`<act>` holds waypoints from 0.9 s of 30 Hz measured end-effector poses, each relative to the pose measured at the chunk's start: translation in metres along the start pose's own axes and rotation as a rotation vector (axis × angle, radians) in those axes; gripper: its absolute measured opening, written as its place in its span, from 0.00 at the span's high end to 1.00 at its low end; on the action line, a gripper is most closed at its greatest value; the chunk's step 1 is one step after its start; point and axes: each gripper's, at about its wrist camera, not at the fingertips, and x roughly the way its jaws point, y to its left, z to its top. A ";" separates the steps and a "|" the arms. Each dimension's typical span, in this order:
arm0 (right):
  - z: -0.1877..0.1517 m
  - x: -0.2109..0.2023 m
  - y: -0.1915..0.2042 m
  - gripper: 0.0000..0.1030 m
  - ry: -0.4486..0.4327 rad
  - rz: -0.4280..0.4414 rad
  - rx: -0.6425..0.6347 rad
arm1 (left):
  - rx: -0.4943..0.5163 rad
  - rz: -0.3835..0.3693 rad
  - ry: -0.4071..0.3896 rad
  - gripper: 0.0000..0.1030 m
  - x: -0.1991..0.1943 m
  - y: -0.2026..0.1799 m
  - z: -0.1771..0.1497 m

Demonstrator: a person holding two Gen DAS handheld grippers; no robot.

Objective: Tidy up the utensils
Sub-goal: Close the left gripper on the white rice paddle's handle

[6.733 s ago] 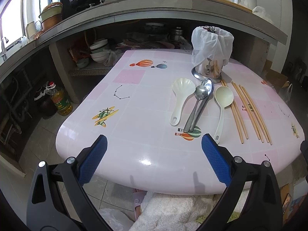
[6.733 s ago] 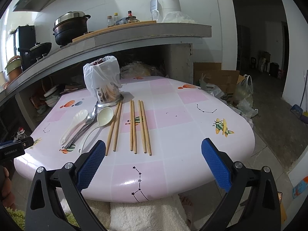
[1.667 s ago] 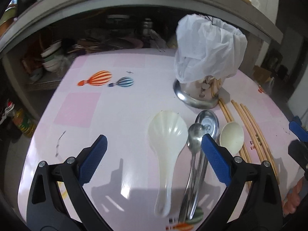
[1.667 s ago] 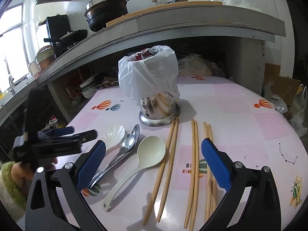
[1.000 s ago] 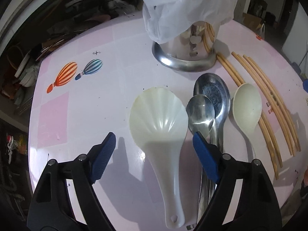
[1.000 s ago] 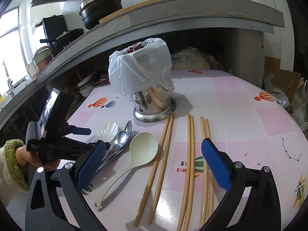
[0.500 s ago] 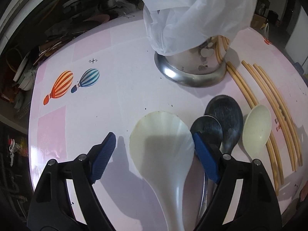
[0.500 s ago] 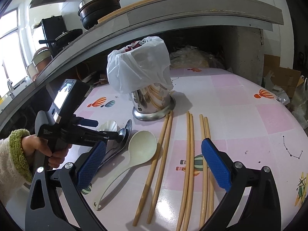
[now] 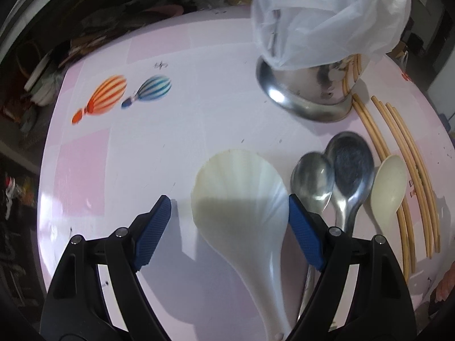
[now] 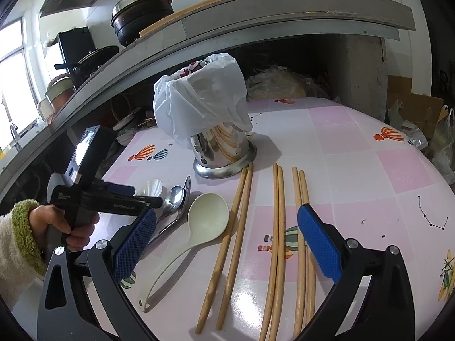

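Straddling the white rice paddle [image 9: 241, 187] on the pink table [image 9: 142, 142] with my left gripper [image 9: 230, 227], jaws wide, nothing held. Should lower squarely, avoiding the steel spoon [image 9: 311, 176] beside it.

spoons [image 9: 332, 179] left of chopsticks [image 9: 398, 156], holder [image 9: 310, 96] behind

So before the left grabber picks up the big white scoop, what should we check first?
1. Left gripper open: ok.
2. White rice scoop between its blue pads: ok, though the right pad sits at the scoop's edge.
3. Pads touching the scoop: cannot tell.
4. Metal spoons clear of the right pad: not ok, right beside it.
5. Steel holder upright, bag-lined top open: ok.
6. Right gripper out of the way, open above the chopsticks: ok.
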 end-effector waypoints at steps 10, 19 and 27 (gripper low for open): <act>0.000 -0.002 0.005 0.06 -0.002 0.007 -0.009 | -0.054 0.019 -0.017 0.21 -0.008 0.014 -0.002; -0.001 -0.003 0.007 0.06 -0.008 0.003 -0.016 | -0.078 0.074 0.003 0.19 0.004 0.005 0.007; -0.001 -0.003 0.005 0.06 -0.006 0.006 -0.010 | -0.089 0.092 -0.015 0.38 -0.003 -0.002 0.005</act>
